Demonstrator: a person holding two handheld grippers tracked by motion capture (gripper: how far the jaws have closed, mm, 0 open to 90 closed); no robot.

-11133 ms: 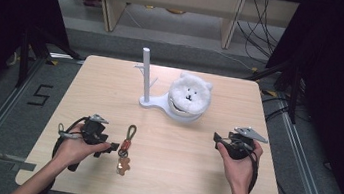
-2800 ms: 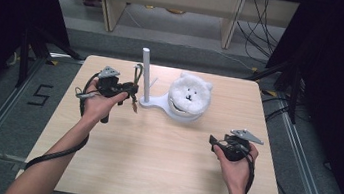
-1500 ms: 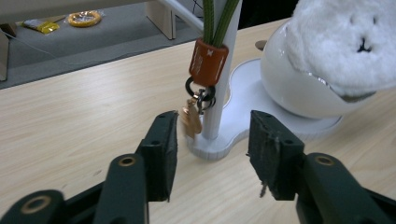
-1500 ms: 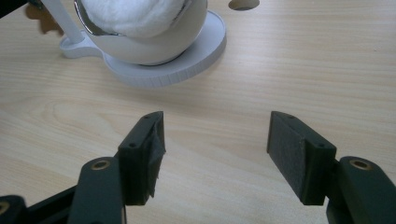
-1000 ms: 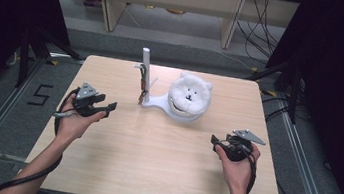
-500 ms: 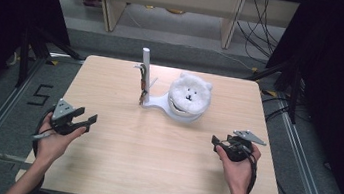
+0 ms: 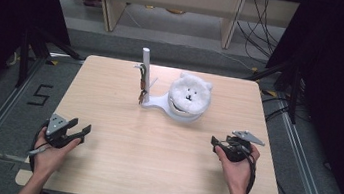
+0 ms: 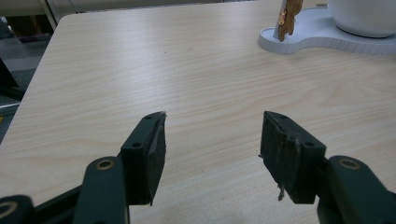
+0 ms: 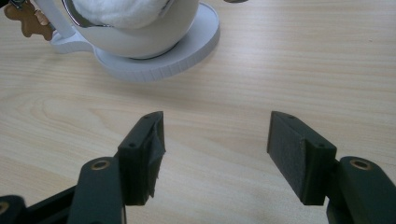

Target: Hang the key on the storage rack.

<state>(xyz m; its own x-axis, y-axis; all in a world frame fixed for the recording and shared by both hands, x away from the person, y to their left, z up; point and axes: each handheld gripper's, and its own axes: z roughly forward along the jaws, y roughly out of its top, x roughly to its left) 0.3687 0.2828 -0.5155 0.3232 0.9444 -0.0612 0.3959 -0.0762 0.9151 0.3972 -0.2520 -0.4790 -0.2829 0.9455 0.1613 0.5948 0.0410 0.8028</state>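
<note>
Brown keychain [image 7: 143, 84] hangs on the white stand [image 7: 155, 103], well ahead of my left gripper [image 7: 80, 133] and to its right side. I see its jaws have just been opening; they stand wide with nothing between them. My right gripper [image 7: 216, 143] is also wide open and empty, the stand ahead-left of it.

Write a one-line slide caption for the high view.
Keychain hangs on the white stand beside a plush bear; left tool and right tool rest open at the table's near corners.
</note>
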